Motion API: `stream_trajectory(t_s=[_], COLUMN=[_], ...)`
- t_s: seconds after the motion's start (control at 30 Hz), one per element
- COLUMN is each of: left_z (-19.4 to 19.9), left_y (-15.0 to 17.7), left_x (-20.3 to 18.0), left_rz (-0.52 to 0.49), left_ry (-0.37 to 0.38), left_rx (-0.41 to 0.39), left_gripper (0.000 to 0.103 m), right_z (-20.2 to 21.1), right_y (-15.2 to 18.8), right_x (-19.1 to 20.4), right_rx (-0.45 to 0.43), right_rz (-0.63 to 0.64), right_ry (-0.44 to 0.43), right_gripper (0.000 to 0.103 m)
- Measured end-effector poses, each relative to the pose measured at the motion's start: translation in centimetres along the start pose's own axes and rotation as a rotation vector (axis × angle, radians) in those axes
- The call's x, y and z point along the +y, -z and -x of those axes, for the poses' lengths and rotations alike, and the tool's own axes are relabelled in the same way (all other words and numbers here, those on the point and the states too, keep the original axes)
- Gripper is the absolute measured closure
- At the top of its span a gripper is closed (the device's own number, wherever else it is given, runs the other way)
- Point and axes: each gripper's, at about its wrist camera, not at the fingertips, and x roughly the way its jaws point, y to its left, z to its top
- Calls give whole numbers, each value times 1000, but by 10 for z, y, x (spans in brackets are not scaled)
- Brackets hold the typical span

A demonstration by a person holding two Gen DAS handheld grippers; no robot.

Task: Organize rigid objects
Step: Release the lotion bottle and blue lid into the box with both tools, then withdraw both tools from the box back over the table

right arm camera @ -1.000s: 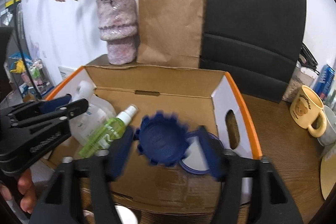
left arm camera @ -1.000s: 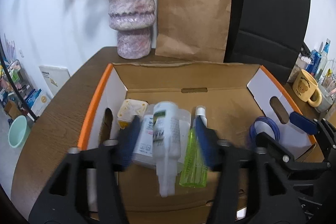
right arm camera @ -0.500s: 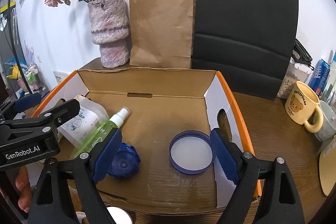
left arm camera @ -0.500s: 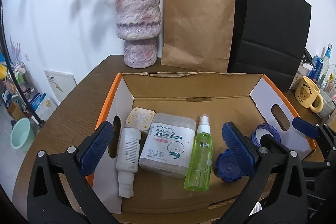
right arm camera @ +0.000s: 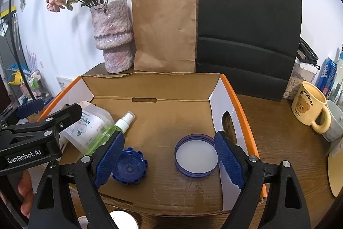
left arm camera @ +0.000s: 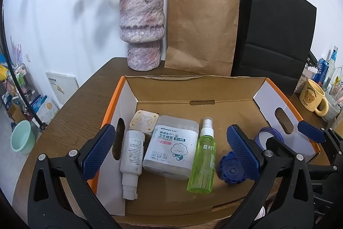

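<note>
An open cardboard box point(left arm camera: 194, 89) with orange edges holds a white bottle point(left arm camera: 131, 156) lying on its side, a small yellow-white square piece point(left arm camera: 144, 121), a cotton bud box point(left arm camera: 171, 145), a green spray bottle point(left arm camera: 202, 156), a notched blue cap point(left arm camera: 230, 171) and a blue-rimmed lid point(left arm camera: 269, 136). My left gripper point(left arm camera: 170, 134) hangs open above the box's near left part, its pads touching nothing. The right gripper point(right arm camera: 169, 143) is open too, above the bare floor between the blue cap point(right arm camera: 129, 169) and the lid point(right arm camera: 196, 155). Nothing is held.
Behind the box stand a pink vase point(left arm camera: 141, 29) with dried roses, a brown paper bag point(left arm camera: 201, 29) and a black paper bag point(left arm camera: 274, 35). A yellow bear mug point(right arm camera: 308, 106) and a grey cup stand right of the box on the wooden table point(right arm camera: 278, 138).
The left jaws widened and let go of the white bottle, which now lies in the box. The blue cap left the right jaws and rests on the box floor. Both grippers drew back.
</note>
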Motion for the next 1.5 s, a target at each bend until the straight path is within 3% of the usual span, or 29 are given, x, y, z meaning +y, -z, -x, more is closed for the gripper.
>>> stream_trajectory(t_s=[0.97,1.5], left_z=[40,65], left_y=[26,52], left_x=[0,6], left_rz=[-19,-26], left_ry=[14,17], left_rx=[-29,-16], left_gripper=[0,0], right_z=[51,78], right_y=[30,64], right_x=[-3,13], right_rx=[-67,-52], right_rz=[32,68], right_ry=[24,24], right_gripper=[13,13])
